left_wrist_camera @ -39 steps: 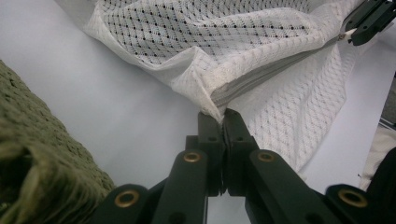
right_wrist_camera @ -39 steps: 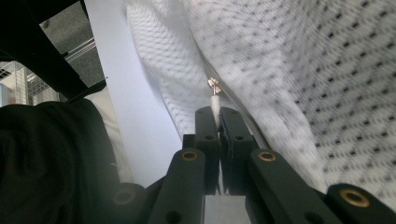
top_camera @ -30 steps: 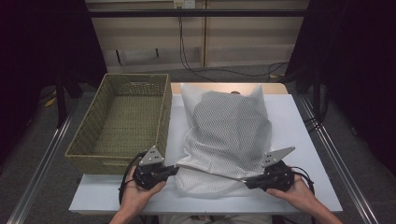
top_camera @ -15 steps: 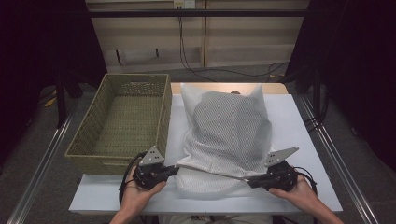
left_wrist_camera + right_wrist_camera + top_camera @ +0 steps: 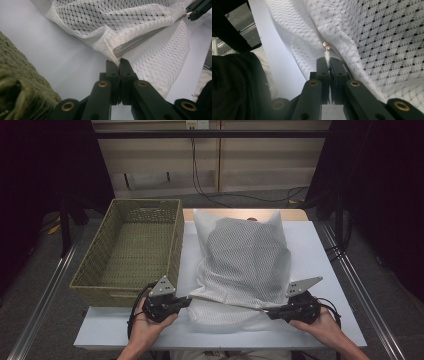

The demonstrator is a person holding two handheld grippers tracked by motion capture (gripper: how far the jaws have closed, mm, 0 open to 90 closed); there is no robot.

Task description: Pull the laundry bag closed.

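At the lower centre of the high view, my left hand-held gripper (image 5: 186, 300) is clamped tight on the corner of the white mesh laundry bag (image 5: 245, 265), by the end of its zipper. My right hand-held gripper (image 5: 268, 311), at lower right, pinches the zipper pull (image 5: 326, 50). The bag lies on the white tabletop (image 5: 315, 255), just right of the woven basket (image 5: 131, 245).

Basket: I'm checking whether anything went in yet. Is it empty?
Empty. The basket shows bare woven floor in the high view; the mesh bag lies beside it on the table.
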